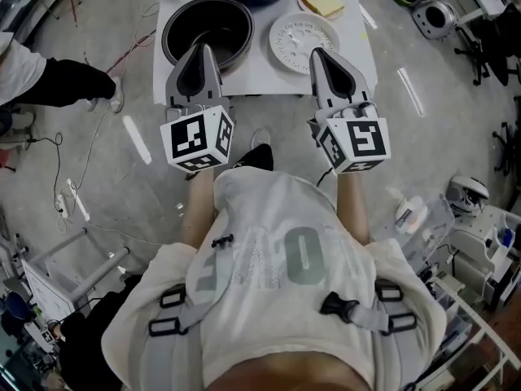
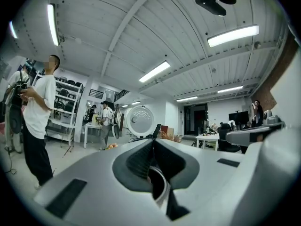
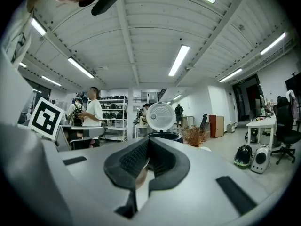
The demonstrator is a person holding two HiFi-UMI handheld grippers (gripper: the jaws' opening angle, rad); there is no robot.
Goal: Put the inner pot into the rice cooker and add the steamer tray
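Closed and empty, the left gripper (image 1: 202,50) and right gripper (image 1: 319,54) point at the table (image 1: 254,78), where shut jaws might shove the pot (image 1: 207,24) at eleven o'clock rather than grip it.

Only a large O reads on the person's shirt (image 1: 301,255).
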